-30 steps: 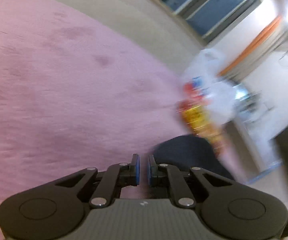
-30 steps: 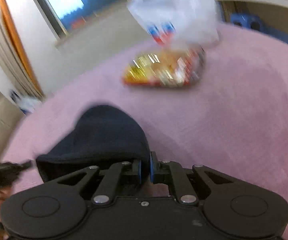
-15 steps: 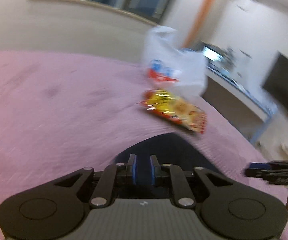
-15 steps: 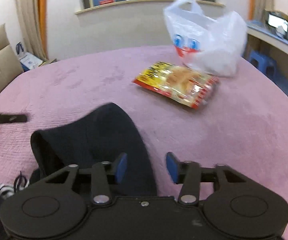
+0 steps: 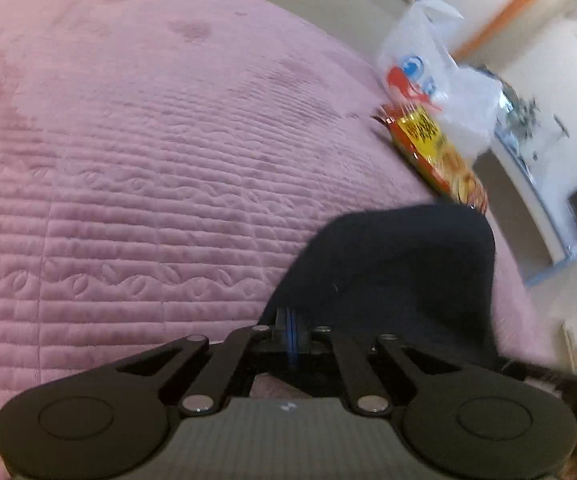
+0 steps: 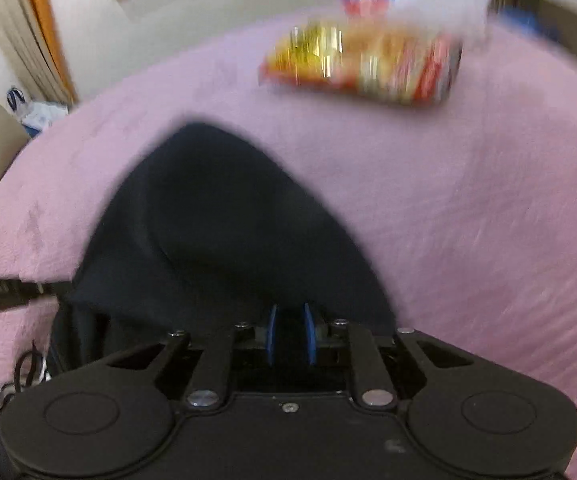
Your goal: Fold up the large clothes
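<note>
A: Garment (image 6: pixel 216 216), dark navy, lies on the pink bedspread (image 5: pixel 136 184), bunched into a rounded hump, near the bed's near edge.

B: Grips?

A: Left gripper (image 5: pixel 291 334): jaws clenched on the cloth's edge, pads nearly touching. Right gripper (image 6: pixel 288 334): jaws close together with dark cloth between them, apparently pinching a fold. Right view is motion-blurred.

B: Step?

A: Looks like an early lift-and-spread; no tidy fold visible yet. Next move calls for both grips pulling apart to flatten it, keeping clear of the snack pack (image 6: pixel 362 66) and plastic bag (image 5: pixel 434 80) beyond.
</note>
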{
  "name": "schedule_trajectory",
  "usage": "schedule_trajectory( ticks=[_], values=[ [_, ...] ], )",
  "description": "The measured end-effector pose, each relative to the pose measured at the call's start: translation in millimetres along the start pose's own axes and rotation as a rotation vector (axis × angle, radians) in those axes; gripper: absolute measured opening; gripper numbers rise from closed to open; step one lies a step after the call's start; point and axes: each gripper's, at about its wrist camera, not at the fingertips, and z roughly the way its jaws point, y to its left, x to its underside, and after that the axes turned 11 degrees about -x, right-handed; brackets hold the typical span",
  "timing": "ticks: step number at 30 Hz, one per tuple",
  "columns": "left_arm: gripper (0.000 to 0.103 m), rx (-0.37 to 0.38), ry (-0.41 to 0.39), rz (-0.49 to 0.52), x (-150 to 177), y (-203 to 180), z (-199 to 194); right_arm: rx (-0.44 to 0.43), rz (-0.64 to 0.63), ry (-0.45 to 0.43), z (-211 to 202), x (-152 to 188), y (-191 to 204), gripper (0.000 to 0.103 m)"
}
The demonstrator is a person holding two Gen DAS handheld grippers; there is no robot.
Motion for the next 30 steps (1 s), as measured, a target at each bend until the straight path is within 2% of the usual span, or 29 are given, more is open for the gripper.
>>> schedule_trajectory(
  ticks=[2,3,4,5,6,7,8,9,10,12,15,20,21,22,23,24,25,26,28,30],
  values=[
    [0.003,-0.059,-0.039,0.081,-6.7,-24.1,-7.5,-0.001,-0.024,0.013,-2.0,-4.9,1.7,0.018],
    [0.006,-0.062,-0.065,0.132,-5.8,-35.6,-13.5,-0.003,-0.056,0.013,-8.8,-8.5,6.5,0.024],
    [0.010,-0.046,-0.098,0.180,-9.6,-47.9,-22.5,-0.016,-0.107,-0.007,-21.7,-12.4,13.6,0.024],
    [0.013,-0.026,-0.137,0.223,-14.9,-60.0,-32.8,-0.039,-0.165,-0.043,-37.6,-15.9,20.6,0.037],
    [0.029,-0.012,-0.166,0.258,-20.8,-71.6,-40.7,-0.060,-0.204,-0.071,-50.4,-18.1,25.4,0.061],
    [0.053,-0.008,-0.196,0.300,-28.6,-86.4,-44.8,-0.073,-0.244,-0.106,-62.4,-21.7,29.3,0.073],
    [0.064,-0.013,-0.221,0.335,-34.2,-98.3,-44.2,-0.072,-0.273,-0.128,-69.2,-25.2,31.7,0.083],
    [0.082,-0.030,-0.238,0.374,-39.3,-110.7,-40.0,-0.064,-0.303,-0.139,-71.5,-30.3,32.8,0.081],
    [0.086,-0.054,-0.231,0.419,-44.7,-122.6,-30.5,-0.053,-0.313,-0.135,-68.5,-35.6,31.4,0.081],
    [0.085,-0.078,-0.140,0.495,-52.3,-140.1,-0.7,-0.040,-0.297,-0.099,-54.5,-45.6,23.4,0.081],
    [0.081,-0.123,-0.050,0.548,-57.4,-149.3,36.7,-0.063,-0.248,-0.014,-21.6,-54.9,8.2,0.081],
    [0.082,-0.123,0.069,0.486,-66.5,-137.2,80.3,-0.022,-0.180,0.064,24.7,-61.3,-11.9,0.081],
    [0.083,-0.125,0.071,0.485,-65.2,-137.9,84.0,-0.033,-0.159,0.076,29.5,-61.8,-16.0,0.083],
    [0.079,-0.130,0.053,0.504,-63.4,-141.9,87.0,-0.044,-0.142,0.073,33.0,-62.4,-16.8,0.083],
    [0.072,-0.146,0.038,0.537,-60.2,-147.8,87.7,-0.051,-0.145,0.063,32.6,-60.4,-16.1,0.077],
    [0.048,-0.159,0.018,0.562,-56.8,-152.8,84.0,-0.056,-0.162,0.063,32.2,-59.5,-12.2,0.048],
    [0.012,-0.143,0.006,0.572,-54.6,-151.8,76.1,-0.064,-0.189,0.068,30.5,-58.9,-6.7,0.033],
    [0.011,-0.122,-0.001,0.569,-52.7,-153.1,68.9,-0.062,-0.226,0.063,26.0,-57.2,0.4,0.017],
    [0.010,-0.109,-0.080,0.582,-44.6,-156.3,45.4,-0.052,-0.305,0.035,9.6,-50.8,15.4,0.015],
    [0.010,-0.046,-0.153,0.545,-35.8,-152.0,8.4,-0.034,-0.371,-0.013,-15.9,-42.3,30.3,0.014]
  ],
)
